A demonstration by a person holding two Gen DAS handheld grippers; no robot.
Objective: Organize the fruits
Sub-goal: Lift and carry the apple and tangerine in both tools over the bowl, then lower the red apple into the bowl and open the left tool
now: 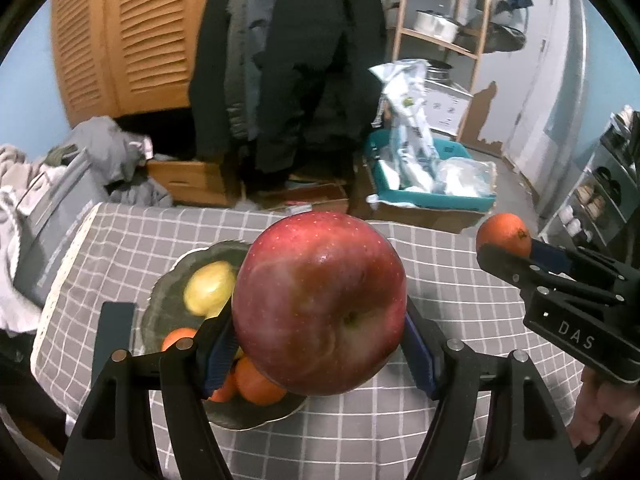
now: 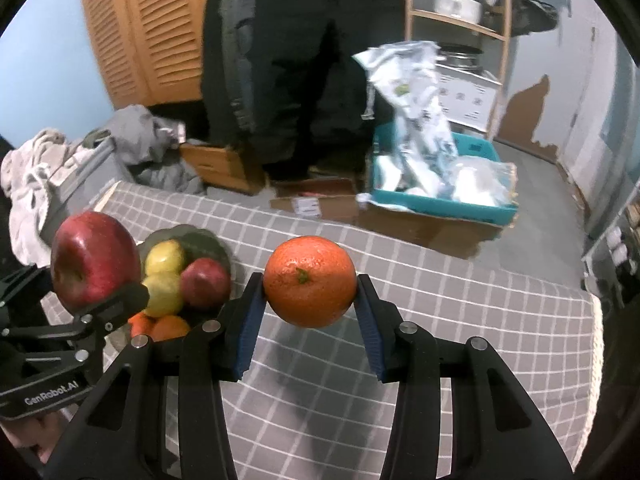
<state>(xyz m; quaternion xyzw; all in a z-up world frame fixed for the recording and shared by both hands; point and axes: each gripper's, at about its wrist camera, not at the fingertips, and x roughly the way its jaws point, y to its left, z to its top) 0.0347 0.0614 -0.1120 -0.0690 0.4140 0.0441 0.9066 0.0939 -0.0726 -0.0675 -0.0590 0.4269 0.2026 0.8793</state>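
My left gripper (image 1: 318, 332) is shut on a large red apple (image 1: 318, 304) and holds it above the right side of a dark fruit bowl (image 1: 168, 280). The apple also shows in the right wrist view (image 2: 94, 260). The bowl (image 2: 216, 244) holds a yellow lemon (image 1: 210, 288), several oranges (image 1: 256, 384) and a smaller red apple (image 2: 205, 282). My right gripper (image 2: 310, 308) is shut on an orange (image 2: 310, 280) above the checked tablecloth (image 2: 440, 312), to the right of the bowl. The orange also shows in the left wrist view (image 1: 505, 234).
The table's far edge drops to a floor with a teal bin of plastic bags (image 2: 440, 184), cardboard boxes (image 2: 316, 200) and piled clothes (image 2: 148, 140). Dark coats (image 1: 288, 60) hang behind. A wooden shelf (image 1: 444, 20) stands at the back right.
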